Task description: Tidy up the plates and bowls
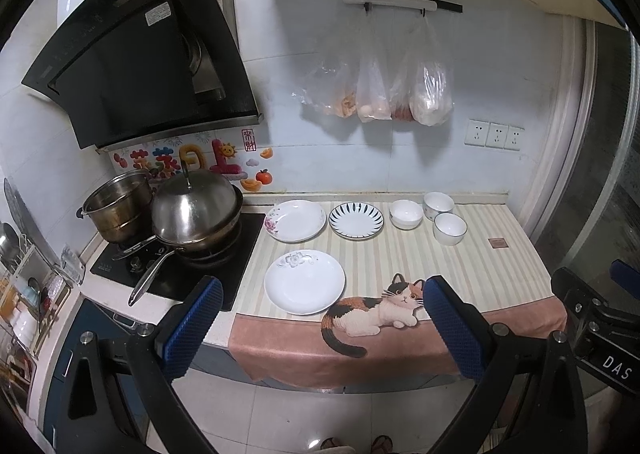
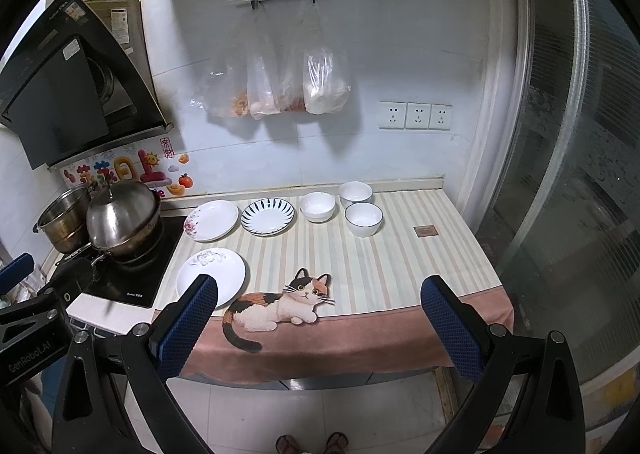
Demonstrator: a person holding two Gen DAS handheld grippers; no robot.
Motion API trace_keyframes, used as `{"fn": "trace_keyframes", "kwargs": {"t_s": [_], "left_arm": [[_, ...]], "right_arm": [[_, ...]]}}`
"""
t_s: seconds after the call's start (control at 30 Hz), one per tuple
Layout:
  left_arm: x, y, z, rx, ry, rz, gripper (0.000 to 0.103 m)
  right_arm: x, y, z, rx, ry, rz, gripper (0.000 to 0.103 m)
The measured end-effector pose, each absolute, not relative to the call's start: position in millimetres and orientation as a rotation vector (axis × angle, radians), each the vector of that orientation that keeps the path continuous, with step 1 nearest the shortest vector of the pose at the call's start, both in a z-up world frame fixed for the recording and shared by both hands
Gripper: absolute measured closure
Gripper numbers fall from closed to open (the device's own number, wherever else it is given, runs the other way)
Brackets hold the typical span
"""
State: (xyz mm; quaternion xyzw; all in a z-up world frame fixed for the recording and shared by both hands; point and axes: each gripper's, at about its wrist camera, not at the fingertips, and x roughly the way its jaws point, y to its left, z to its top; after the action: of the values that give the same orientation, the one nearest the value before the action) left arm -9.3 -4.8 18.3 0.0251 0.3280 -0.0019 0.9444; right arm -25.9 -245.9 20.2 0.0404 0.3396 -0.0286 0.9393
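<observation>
Tongs spread wide, both empty

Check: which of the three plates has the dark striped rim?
The middle plate in the back row, with dark radiating rim strokes. The other two are white with floral prints.

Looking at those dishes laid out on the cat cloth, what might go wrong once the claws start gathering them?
The near white plate lies flat on the cloth, leaving little edge for a claw to pinch; it may slip. That cloth hangs over the counter edge, so dragging a dish could pull it and shift everything. The flowered plate sits right beside the stove and lidded wok, which the left claw might bump.
</observation>
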Motion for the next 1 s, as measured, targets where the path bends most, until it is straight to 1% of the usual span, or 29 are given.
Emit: {"fn": "trace_keyframes", "kwargs": {"t_s": [0.7, 0.87, 1.0], "left_arm": [[-2.3, -0.2, 22.1, 0.052, 0.659, -0.004, 0.000], [3.1, 7.7, 16.8, 0.049, 0.664, -0.005, 0.000], [22.5, 23.3, -0.4, 0.052, 0.683, 0.010, 0.000]], "right_arm": [[-21.3, -243.7, 19.8, 0.080, 0.686, -0.061, 0.000], [-15.9, -238.5, 18.5, 0.082, 0.688, -0.057, 0.000], [-1.9, -232.9, 6.1, 0.145, 0.687, -0.028, 0.000]]}}
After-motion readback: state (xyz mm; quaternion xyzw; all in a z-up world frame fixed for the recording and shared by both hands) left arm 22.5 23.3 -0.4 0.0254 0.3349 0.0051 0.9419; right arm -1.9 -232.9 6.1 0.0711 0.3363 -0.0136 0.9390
